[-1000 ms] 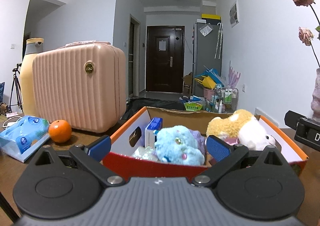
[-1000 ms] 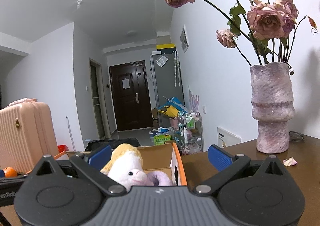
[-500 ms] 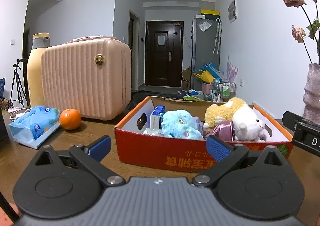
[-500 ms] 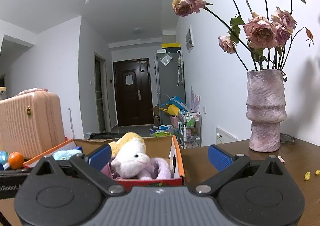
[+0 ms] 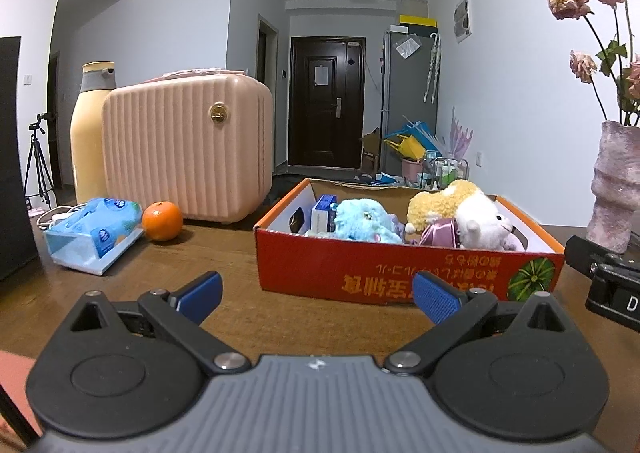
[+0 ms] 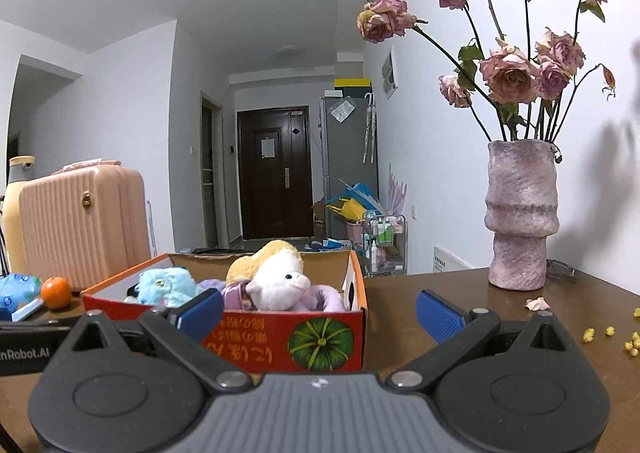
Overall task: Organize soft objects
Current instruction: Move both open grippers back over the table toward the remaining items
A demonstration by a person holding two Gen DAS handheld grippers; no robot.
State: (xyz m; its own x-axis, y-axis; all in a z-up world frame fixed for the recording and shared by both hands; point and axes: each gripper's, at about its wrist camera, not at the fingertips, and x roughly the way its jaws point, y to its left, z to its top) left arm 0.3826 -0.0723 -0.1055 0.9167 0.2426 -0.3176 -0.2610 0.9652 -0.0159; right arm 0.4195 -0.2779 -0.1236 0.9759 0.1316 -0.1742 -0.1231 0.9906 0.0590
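Note:
A red and orange cardboard box (image 5: pixel 400 273) stands on the brown table and also shows in the right wrist view (image 6: pixel 280 337). Inside lie a light blue plush (image 5: pixel 366 223), a yellow and white plush (image 5: pixel 476 213) with purple cloth, and a blue and white carton (image 5: pixel 322 213). In the right wrist view the blue plush (image 6: pixel 166 287) and the white plush (image 6: pixel 280 285) show above the rim. My left gripper (image 5: pixel 318 295) is open and empty, in front of the box. My right gripper (image 6: pixel 320 313) is open and empty, near the box's right front corner.
A pink ribbed case (image 5: pixel 184 149) and a cream bottle (image 5: pixel 90 133) stand at the back left. An orange (image 5: pixel 162 221) and a blue tissue pack (image 5: pixel 94 231) lie beside them. A pink vase of dried roses (image 6: pixel 520 217) stands on the right, with petals and yellow crumbs (image 6: pixel 612 333) near it.
Both grippers have pulled back from the box, which now looks smaller and shows its whole front face. Both stayed open and empty.

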